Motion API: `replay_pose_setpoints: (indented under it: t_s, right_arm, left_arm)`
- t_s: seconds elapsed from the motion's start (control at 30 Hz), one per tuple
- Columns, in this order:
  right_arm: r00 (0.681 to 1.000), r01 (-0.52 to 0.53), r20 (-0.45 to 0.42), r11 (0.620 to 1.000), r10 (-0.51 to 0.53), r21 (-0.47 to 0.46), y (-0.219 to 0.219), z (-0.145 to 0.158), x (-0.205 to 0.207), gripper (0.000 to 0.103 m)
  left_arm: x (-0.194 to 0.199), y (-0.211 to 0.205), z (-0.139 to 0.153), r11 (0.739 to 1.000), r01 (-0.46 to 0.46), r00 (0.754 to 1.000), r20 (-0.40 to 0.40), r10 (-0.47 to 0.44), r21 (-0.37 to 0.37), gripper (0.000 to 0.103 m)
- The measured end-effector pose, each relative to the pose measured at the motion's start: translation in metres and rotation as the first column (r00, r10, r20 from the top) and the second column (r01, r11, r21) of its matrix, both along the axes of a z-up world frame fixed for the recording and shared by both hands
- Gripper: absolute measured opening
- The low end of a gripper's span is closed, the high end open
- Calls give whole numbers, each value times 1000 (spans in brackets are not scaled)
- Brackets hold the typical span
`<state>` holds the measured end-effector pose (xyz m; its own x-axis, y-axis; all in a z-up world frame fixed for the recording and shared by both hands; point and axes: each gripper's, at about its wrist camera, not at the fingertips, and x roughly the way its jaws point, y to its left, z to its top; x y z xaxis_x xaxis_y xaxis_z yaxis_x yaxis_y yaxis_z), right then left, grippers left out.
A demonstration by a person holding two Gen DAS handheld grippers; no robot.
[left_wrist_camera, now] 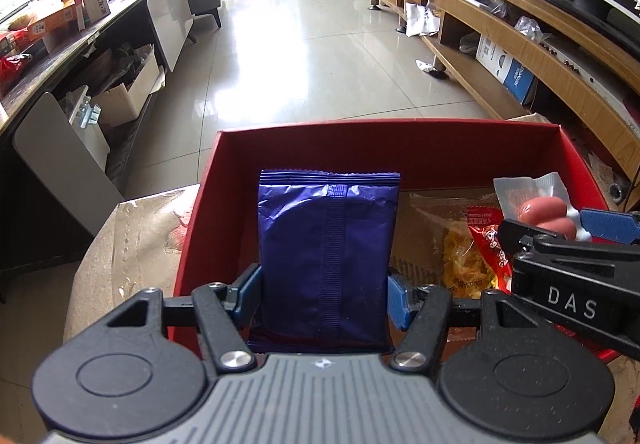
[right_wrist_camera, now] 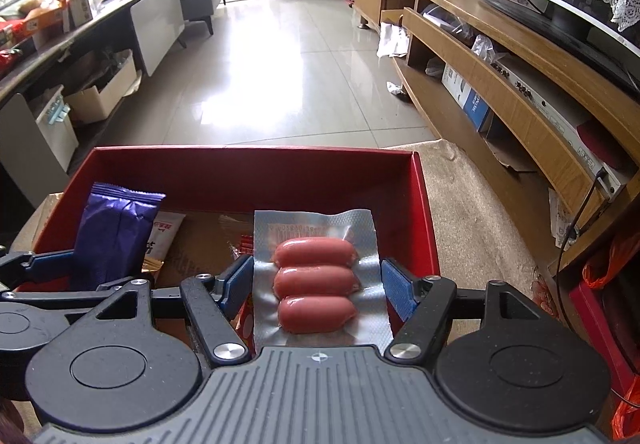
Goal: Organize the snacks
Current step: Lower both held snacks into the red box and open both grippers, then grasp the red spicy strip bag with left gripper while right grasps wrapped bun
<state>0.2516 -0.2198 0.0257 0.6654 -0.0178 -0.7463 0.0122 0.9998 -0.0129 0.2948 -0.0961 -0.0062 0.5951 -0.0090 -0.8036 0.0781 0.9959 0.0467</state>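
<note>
Two grippers work side by side above one box. The left gripper [left_wrist_camera: 325, 294] has its blue pads closed against the sides of a glossy purple foil snack pouch [left_wrist_camera: 326, 244], which stands upright between them over the left half of a red cardboard box [left_wrist_camera: 360, 142]. The right gripper [right_wrist_camera: 316, 286] is closed to the width of a clear vacuum-sealed pack of three pink sausages [right_wrist_camera: 316, 280], clamped by its edges and lying flat over the right half of the same box.

Both items appear to be at the placing step: carried over the box and not yet let go. The next move likely calls for lowering each pack to the box floor, opening the pads, and keeping the two tools from bumping, since they sit just beside each other.

Counted: one purple pouch, one sausage pack holding three sausages, one red box. Already on the box floor lie a transparent bag of yellow crisps [left_wrist_camera: 466, 256], a small red printed wrapper [left_wrist_camera: 490, 234], and a white packet with red print [right_wrist_camera: 166, 232]. The box rests on a beige patterned cloth [right_wrist_camera: 480, 212].
</note>
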Motion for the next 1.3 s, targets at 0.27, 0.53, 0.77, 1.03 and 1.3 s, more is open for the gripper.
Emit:
replay_pose_setpoints:
  t_s: [0.27,0.53,0.77,1.03,1.3]
  right_arm:
    - [1000,-10,9,1000,10,-6,4,-3,2,78]
    - [1000,17,7,1000,-17,7,-4,-3,4,85]
    - [999,32,30,998,-34,44,-10,6,2,87]
    - [998,45,34,998,-46,50,-16,11,0,88]
    - [997,65,49,997,-66,29,-22,28,-16,88]
  left_arm:
    - [-3,-9,-4,999,36,999,-14,-36,13,59]
    - [-1,5,-1,1000,-4,999,-32,3,-29,60]
    - [-2,12,7,998,-14,1000,-28,12,-69,63]
    - [-6,16,14,996,-25,1000,-20,23,-85,68]
    - [-23,29,30,988,-43,999,-21,40,-151,69]
